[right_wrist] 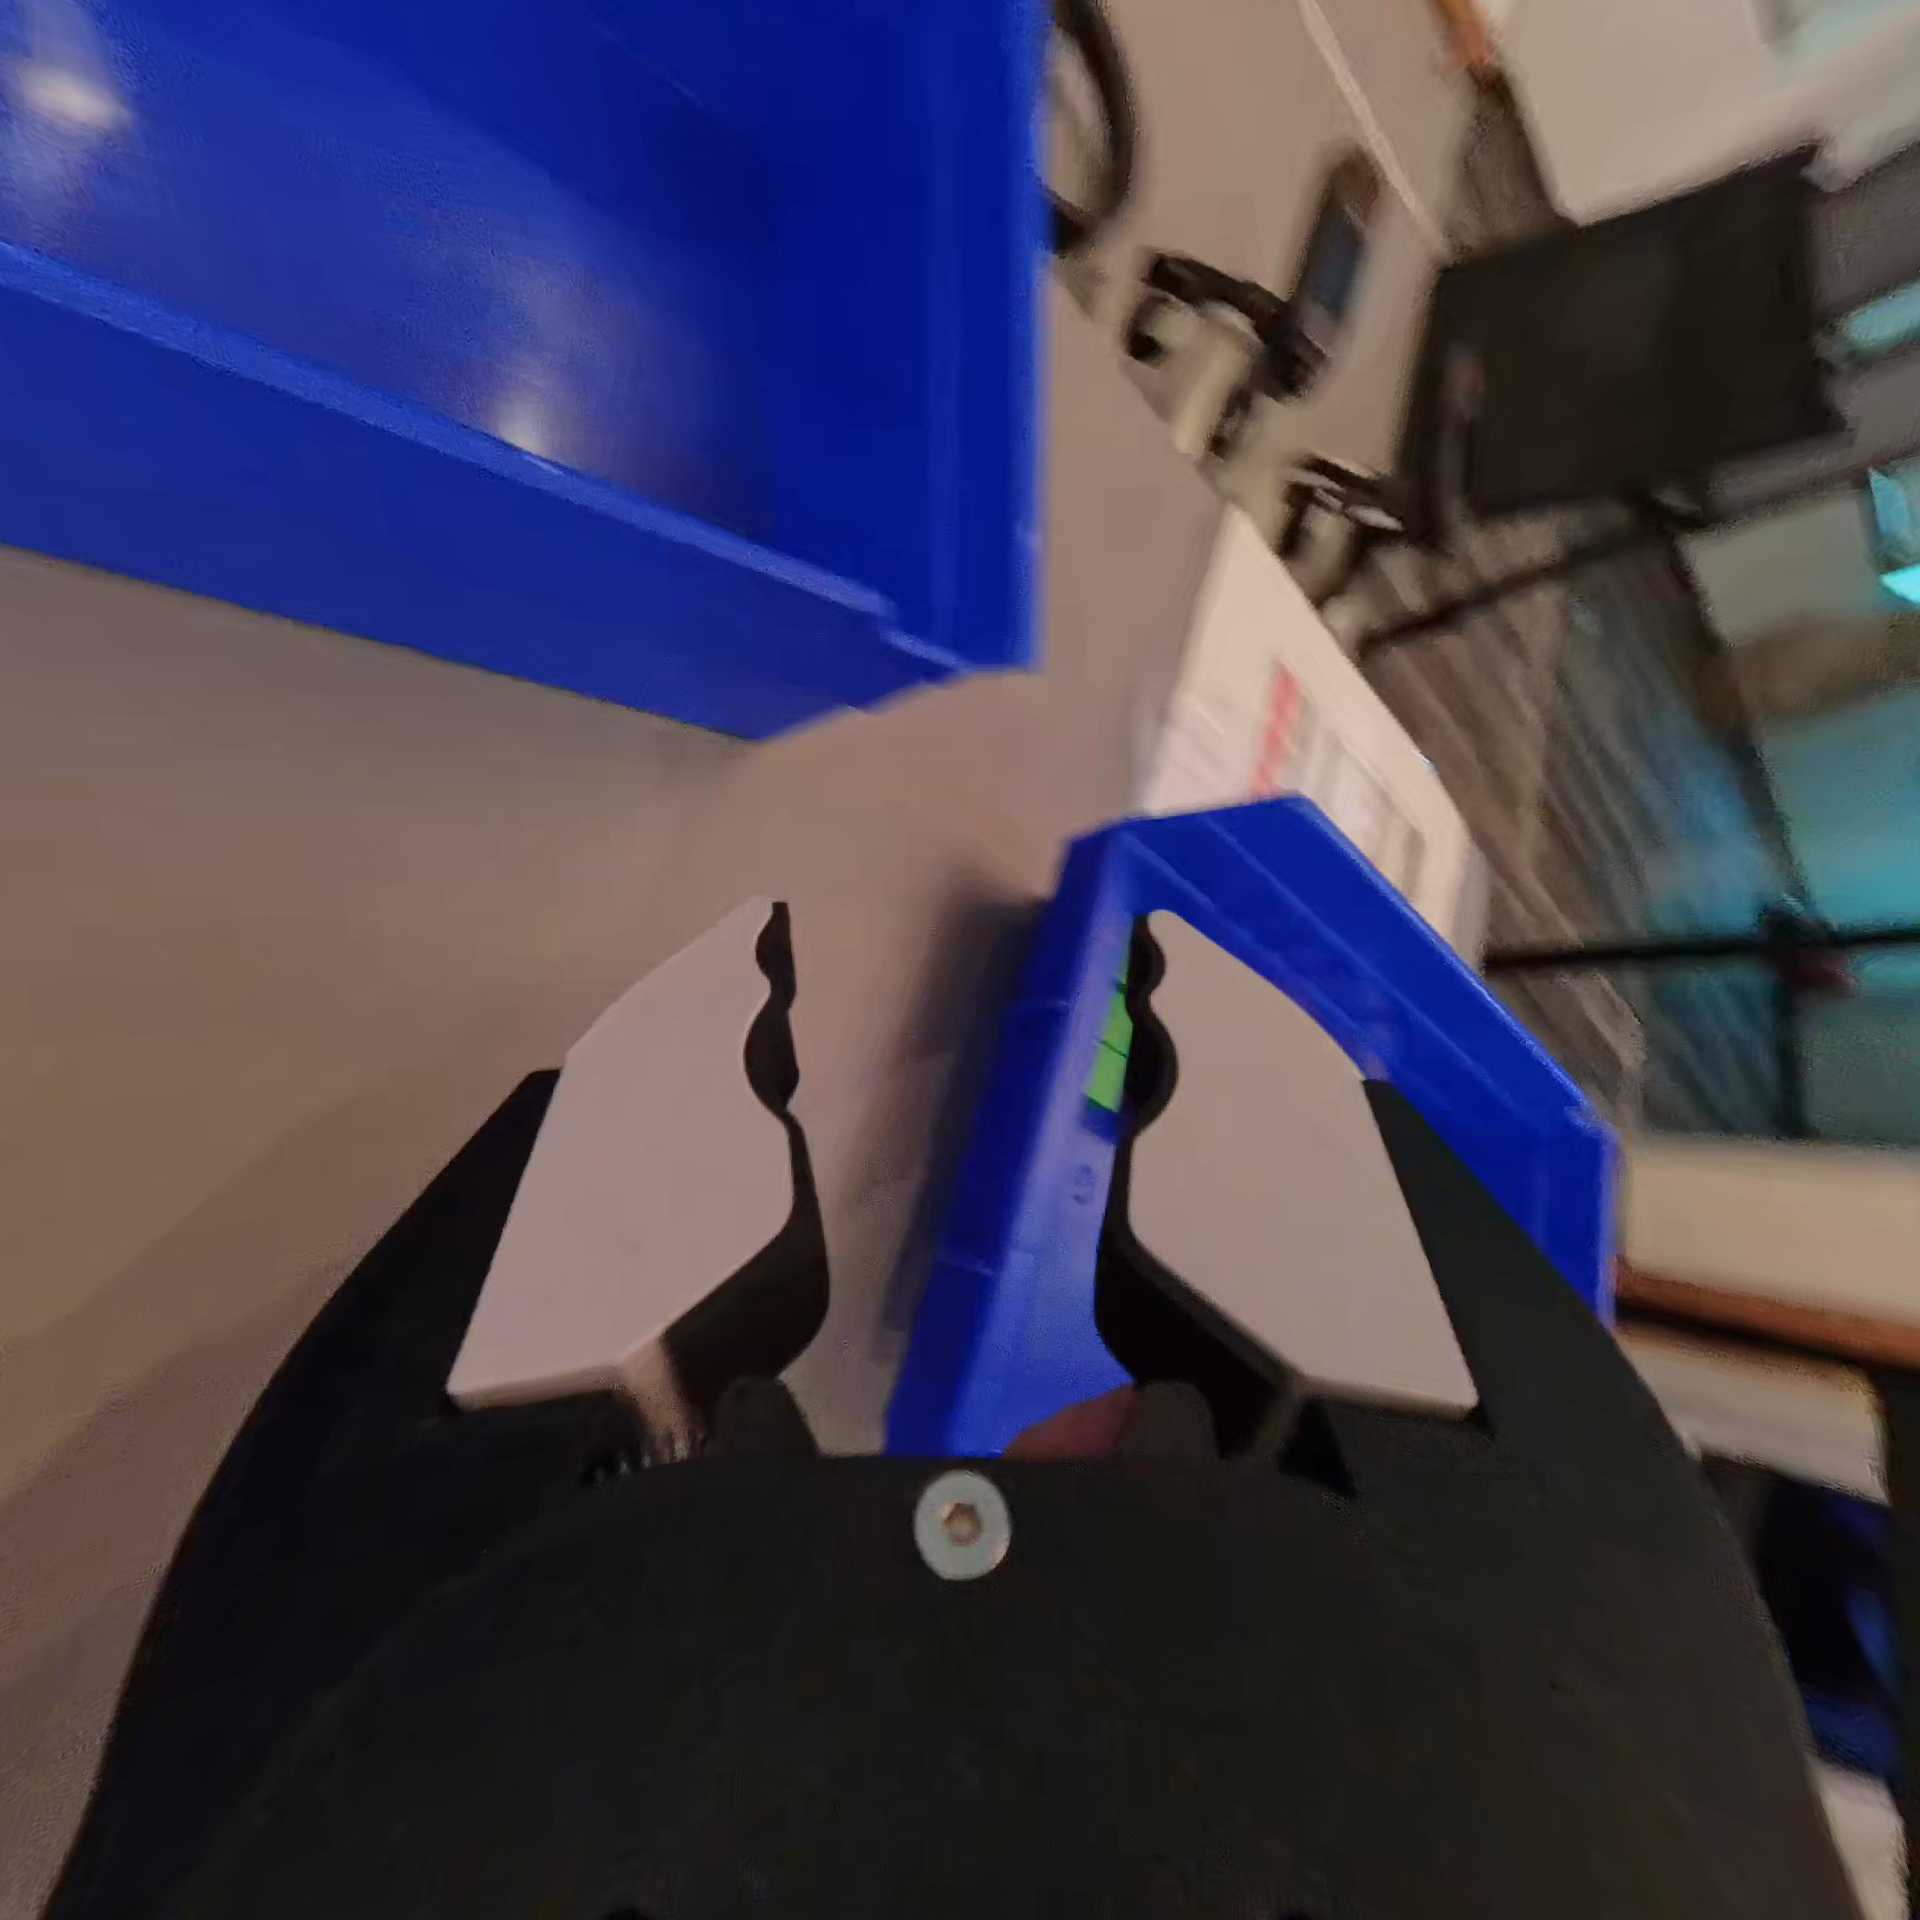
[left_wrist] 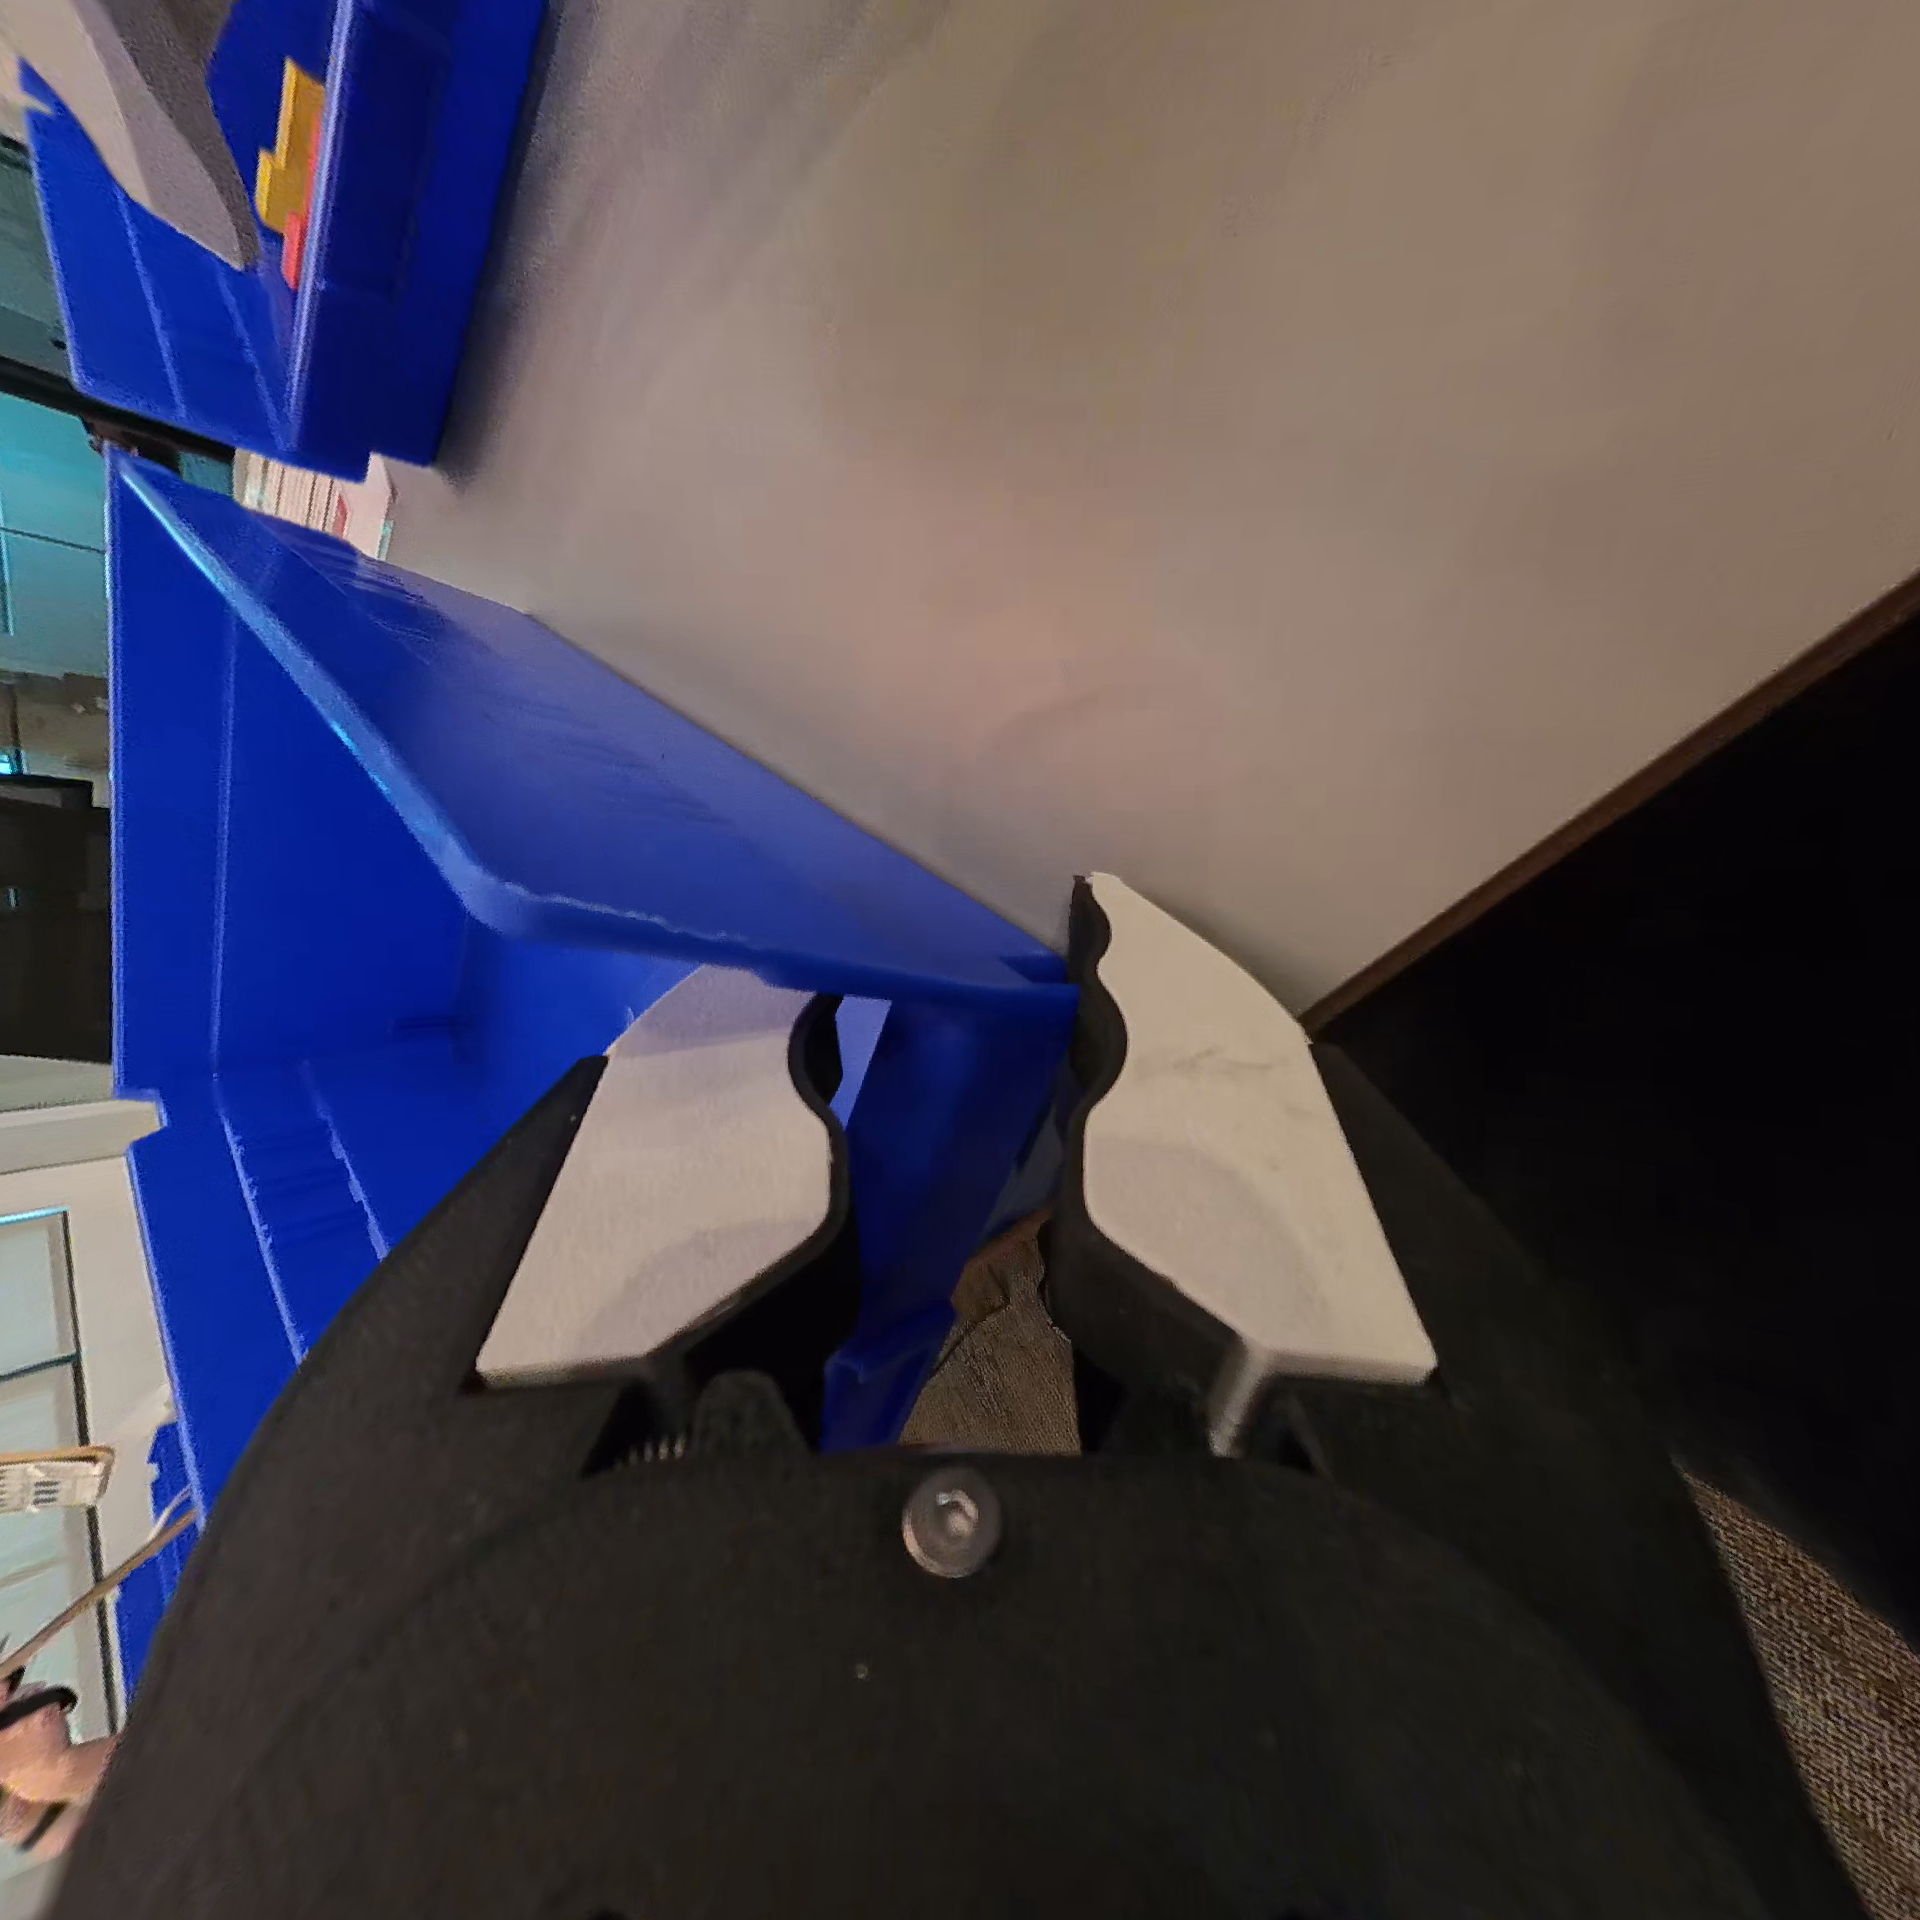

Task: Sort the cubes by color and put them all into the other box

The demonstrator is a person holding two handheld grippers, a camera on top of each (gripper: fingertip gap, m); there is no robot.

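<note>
My left gripper (left_wrist: 951,951) has its jaws closed on a corner of the wall of the large blue box (left_wrist: 520,779), which sits at the table's edge. The smaller blue box (left_wrist: 364,312) lies farther off, with yellow cubes (left_wrist: 286,156) and red cubes (left_wrist: 294,249) inside. A finger of the other gripper (left_wrist: 145,125) shows over it. In the blurred right wrist view, my right gripper (right_wrist: 961,920) is open and straddles the smaller box's wall (right_wrist: 1039,1195), one finger inside near green cubes (right_wrist: 1112,1060). The large box (right_wrist: 520,312) lies beyond; what I see of its inside holds nothing.
The grey table (left_wrist: 1143,416) ends at a brown edge (left_wrist: 1610,810) close to my left gripper, with dark floor beyond. A white printed sheet (right_wrist: 1299,748), black cables (right_wrist: 1226,312) and a dark monitor (right_wrist: 1610,343) sit past the boxes.
</note>
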